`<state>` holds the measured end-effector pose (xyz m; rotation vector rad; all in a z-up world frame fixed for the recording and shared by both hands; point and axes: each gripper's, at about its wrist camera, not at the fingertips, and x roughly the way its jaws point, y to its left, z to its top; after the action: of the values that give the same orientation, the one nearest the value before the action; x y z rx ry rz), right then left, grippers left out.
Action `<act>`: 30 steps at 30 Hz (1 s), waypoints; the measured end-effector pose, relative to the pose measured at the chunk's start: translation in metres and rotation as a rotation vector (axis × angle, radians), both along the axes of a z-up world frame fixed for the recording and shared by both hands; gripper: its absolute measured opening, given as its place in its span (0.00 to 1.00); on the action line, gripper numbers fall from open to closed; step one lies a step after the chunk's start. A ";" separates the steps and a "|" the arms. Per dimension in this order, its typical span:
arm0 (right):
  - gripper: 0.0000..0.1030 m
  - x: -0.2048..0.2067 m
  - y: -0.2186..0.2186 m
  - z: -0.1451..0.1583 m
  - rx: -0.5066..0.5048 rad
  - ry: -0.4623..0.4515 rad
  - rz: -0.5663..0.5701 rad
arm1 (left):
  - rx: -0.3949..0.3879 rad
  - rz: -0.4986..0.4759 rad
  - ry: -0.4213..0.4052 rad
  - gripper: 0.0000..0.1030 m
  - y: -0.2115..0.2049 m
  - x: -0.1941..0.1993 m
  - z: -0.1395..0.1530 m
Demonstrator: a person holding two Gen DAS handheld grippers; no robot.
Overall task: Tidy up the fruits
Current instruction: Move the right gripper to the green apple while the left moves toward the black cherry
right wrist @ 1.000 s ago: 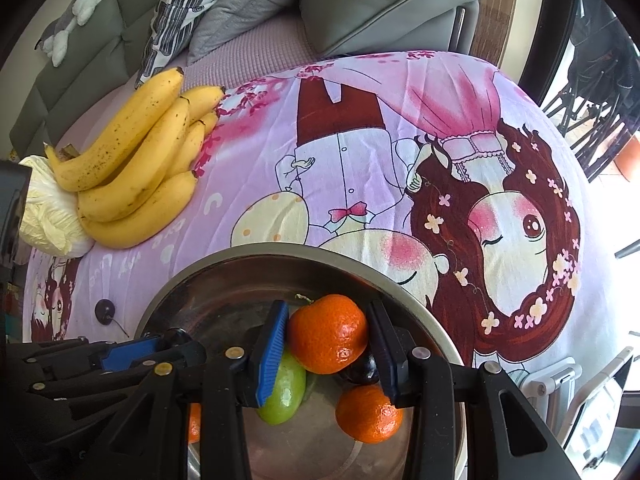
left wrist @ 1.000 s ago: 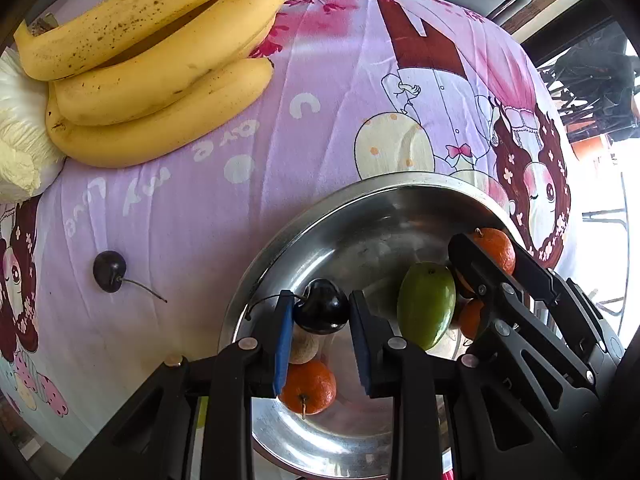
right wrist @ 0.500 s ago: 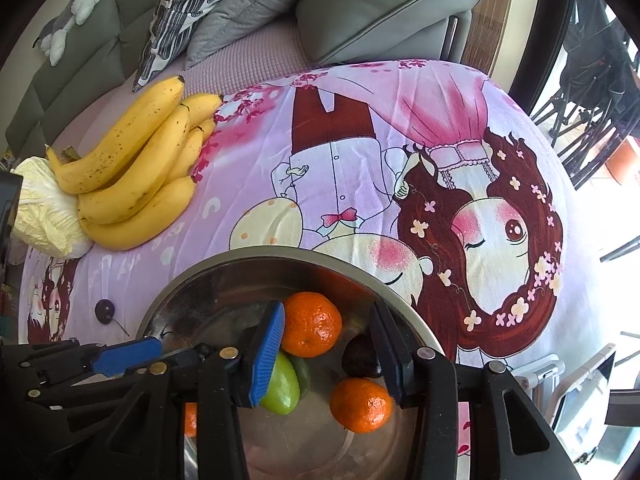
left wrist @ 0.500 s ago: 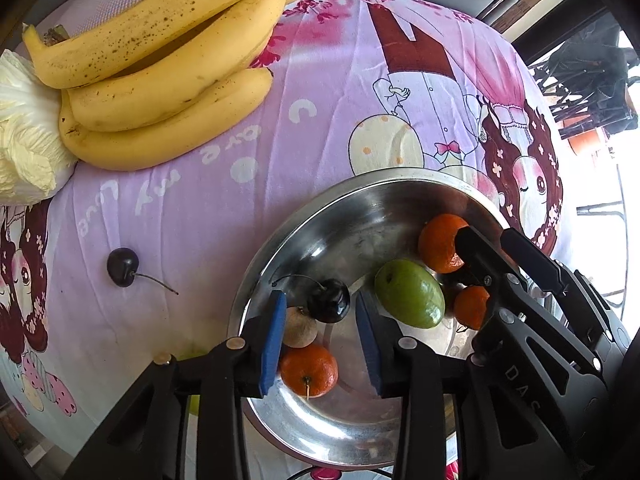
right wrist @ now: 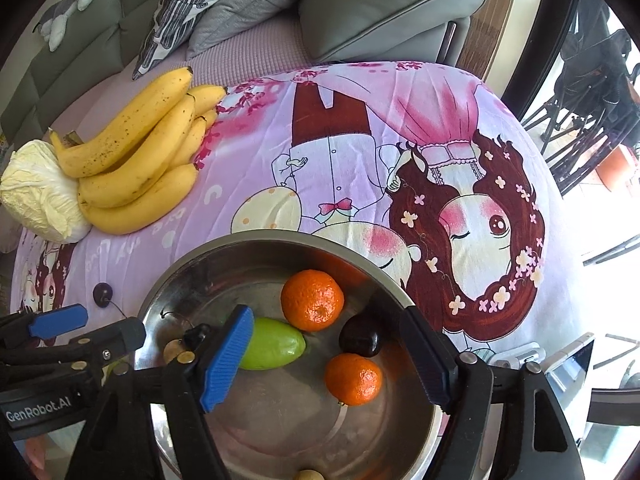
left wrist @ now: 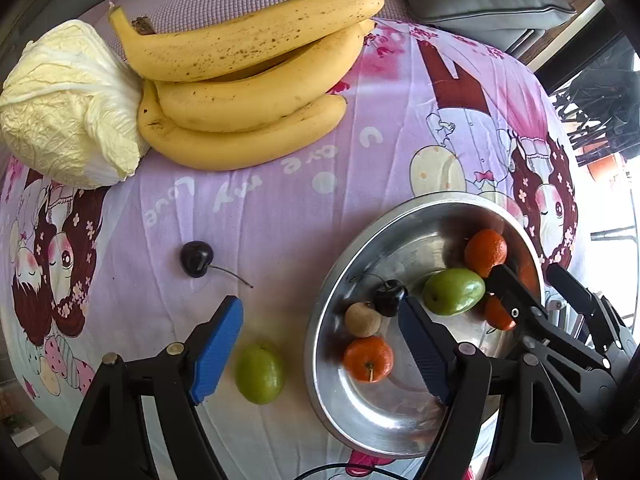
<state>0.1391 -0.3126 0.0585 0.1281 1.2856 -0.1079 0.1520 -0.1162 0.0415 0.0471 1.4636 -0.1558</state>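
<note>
A table is covered by a pink cartoon-print cloth [left wrist: 280,208], with a grey sofa [right wrist: 360,12] seen beyond its far edge. At the far left of the cloth a pale cabbage [left wrist: 68,104] is laid against a bunch of bananas [left wrist: 248,80], the two touching. A steel bowl [left wrist: 332,300] is set on the near right part of the cloth.

Inside the bowl, a green fruit [right wrist: 276,344] is seen lying on its side, with one orange [right wrist: 312,300] just beyond it and a second orange [right wrist: 353,379] nearer. A dark cherry [right wrist: 360,336] is lodged between the two oranges. In the left wrist view a third orange [left wrist: 368,359], a small brown fruit [left wrist: 362,319] and another cherry [left wrist: 390,296] are grouped at the bowl's left side. Outside the bowl, a second green fruit [left wrist: 260,374] is left on the cloth just beside the rim, and a stemmed cherry [left wrist: 196,258] is found farther left, well apart from it.

The left gripper [left wrist: 320,354] is pointed straight down over the bowl's left rim; its jaws are opening wide and nothing is gripped, though the green fruit on the cloth is framed below them. The right gripper [right wrist: 328,364] is tilted steeply down over the bowl's middle; its jaws are likewise opening, with fruit lying beneath but none pressed by the pads.
</note>
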 end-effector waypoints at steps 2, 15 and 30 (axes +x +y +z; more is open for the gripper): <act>0.80 0.000 0.000 -0.001 0.001 0.007 0.000 | 0.011 -0.001 0.010 0.84 0.009 0.000 -0.002; 1.00 0.003 0.009 -0.001 0.096 -0.002 0.013 | 0.015 0.045 0.050 0.87 0.056 -0.006 0.001; 1.00 0.004 0.067 -0.004 0.106 0.027 0.134 | 0.033 0.123 0.079 0.88 0.127 -0.025 0.006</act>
<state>0.1435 -0.2457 0.0542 0.1314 1.3235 0.0736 0.1275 0.0103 0.0471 -0.0222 1.5434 -0.0332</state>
